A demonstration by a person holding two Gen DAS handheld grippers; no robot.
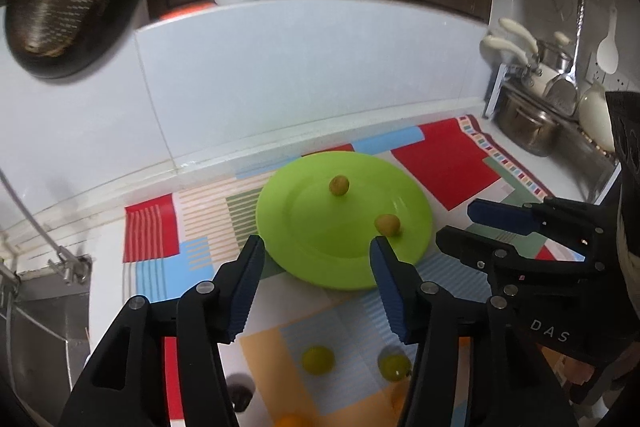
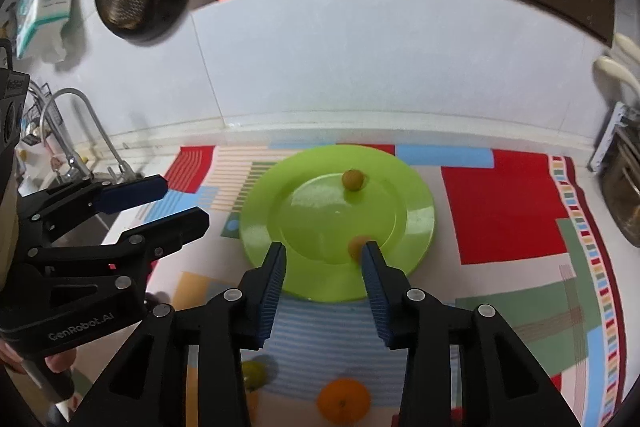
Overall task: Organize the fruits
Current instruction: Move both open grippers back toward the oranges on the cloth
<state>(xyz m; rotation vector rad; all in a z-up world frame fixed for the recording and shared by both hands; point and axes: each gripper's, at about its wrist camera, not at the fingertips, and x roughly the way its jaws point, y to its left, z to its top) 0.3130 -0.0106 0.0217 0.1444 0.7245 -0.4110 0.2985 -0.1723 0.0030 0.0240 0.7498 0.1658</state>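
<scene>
Both claws tilt down toward the green plate (image 1: pixel 304 259), side by side above its near rim. The left claw (image 1: pixel 316 255) and the right claw (image 2: pixel 322 263) each stand partly open with nothing between their fingers. Two small brownish fruits (image 1: pixel 339 185) (image 1: pixel 387 225) lie on the plate. Two green fruits (image 1: pixel 317 359) (image 1: pixel 395 367) sit on the patterned mat (image 1: pixel 444 163) over the surface, just before the plate. Only the right wrist view shows the whole orange (image 2: pixel 343 401).
</scene>
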